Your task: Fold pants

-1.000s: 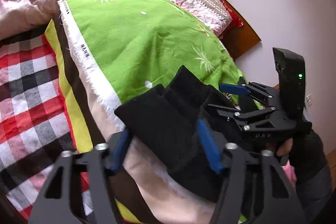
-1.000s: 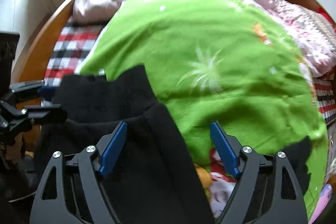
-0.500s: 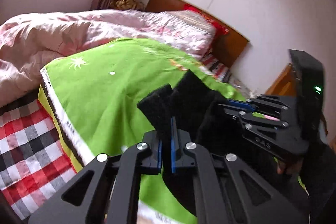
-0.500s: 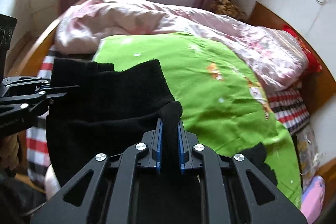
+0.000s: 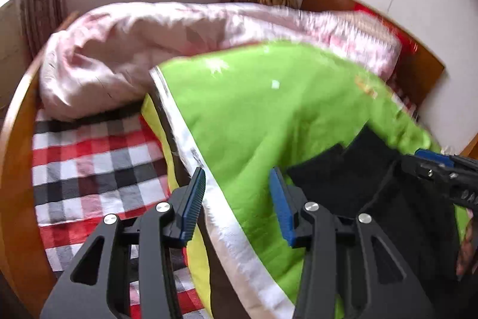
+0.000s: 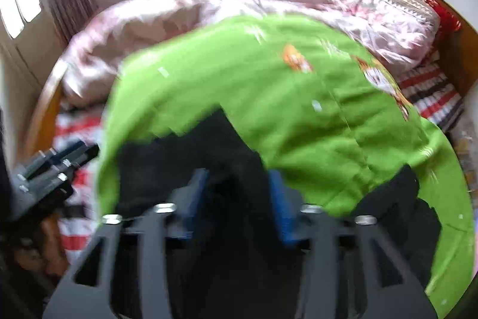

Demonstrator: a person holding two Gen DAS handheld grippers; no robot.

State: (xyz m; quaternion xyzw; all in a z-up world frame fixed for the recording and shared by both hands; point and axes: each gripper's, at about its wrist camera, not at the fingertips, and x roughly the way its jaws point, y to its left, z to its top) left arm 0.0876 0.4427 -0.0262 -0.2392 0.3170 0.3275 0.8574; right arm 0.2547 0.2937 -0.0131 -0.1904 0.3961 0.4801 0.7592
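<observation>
The black pants [image 5: 352,178] lie on the green blanket [image 5: 269,109] at the lower right of the left wrist view. My left gripper [image 5: 237,201] is open and empty, over the blanket's white edge, just left of the pants. In the blurred right wrist view the pants [image 6: 185,157] lie on the green blanket [image 6: 298,115]. My right gripper [image 6: 236,202] is open, with black cloth lying between and below its fingers. The right gripper also shows at the right edge of the left wrist view [image 5: 442,169]. The left gripper shows at the left of the right wrist view [image 6: 56,166].
A pink quilt [image 5: 143,50] is heaped at the far side of the bed. A red, black and white checked sheet [image 5: 89,163] covers the left part. A wooden bed frame [image 5: 15,169] runs along the left, a wooden headboard [image 5: 418,59] at the right.
Both grippers were shut on the pants half a second ago and are now open. The pants have dropped onto the green blanket. The left gripper has moved left of them.
</observation>
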